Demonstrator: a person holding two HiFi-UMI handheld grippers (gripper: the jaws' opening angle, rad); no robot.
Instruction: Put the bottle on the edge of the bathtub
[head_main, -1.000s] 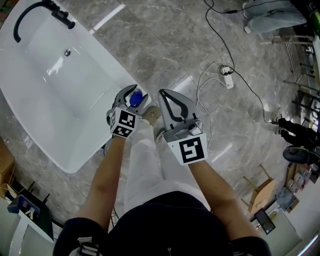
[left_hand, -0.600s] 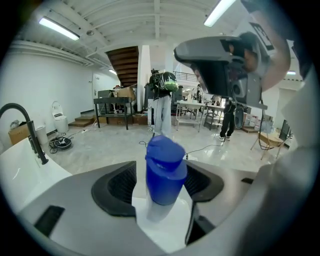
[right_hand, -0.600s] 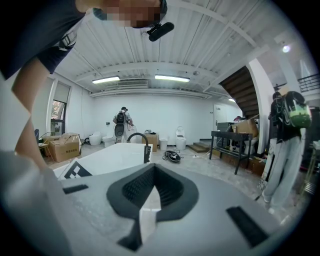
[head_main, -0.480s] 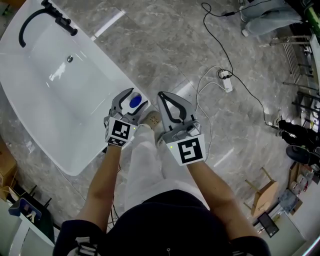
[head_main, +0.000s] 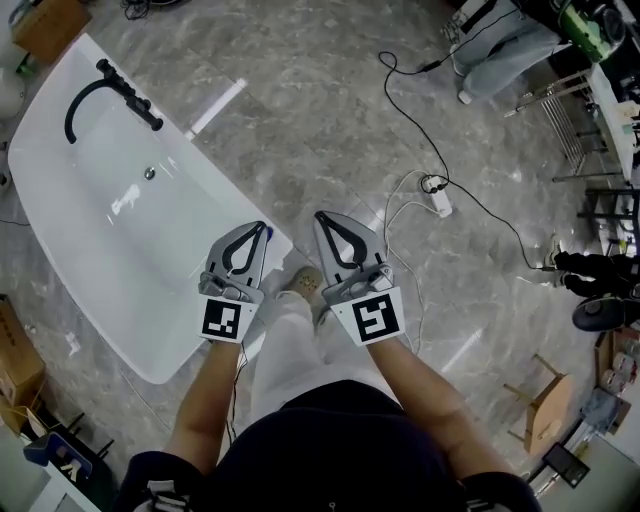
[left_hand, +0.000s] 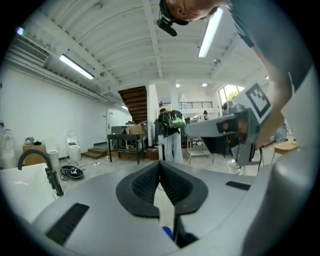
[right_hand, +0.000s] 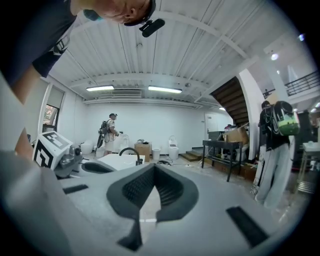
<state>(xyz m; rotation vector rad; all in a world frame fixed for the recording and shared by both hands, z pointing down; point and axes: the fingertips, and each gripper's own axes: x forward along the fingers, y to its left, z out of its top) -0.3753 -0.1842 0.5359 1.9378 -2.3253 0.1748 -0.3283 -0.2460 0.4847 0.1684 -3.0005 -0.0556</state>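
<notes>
**Head view.** Bottle (head_main: 268, 234): only blue sliver shows, 1 o'clock of left gripper (head_main: 258, 232), at near corner of bathtub (head_main: 220, 192). Tub white, glossy, rounded rim. Black curved faucet (head_main: 105, 95) at 10 o'clock. Grey marbled floor (head_main: 330, 120). Right gripper (head_main: 322, 217) at 3 o'clock of left.

**Left gripper view.** Ribbed black pads have just been closing and now meet, nothing between. Blue speck (left_hand: 167, 232) at 6 o'clock below.

**Right gripper view.** Pads together, empty.

**Handling (judged).** Probably light, rigid, smooth plastic. Grip body below cap. Slick, narrow rim invites tipping.
</notes>
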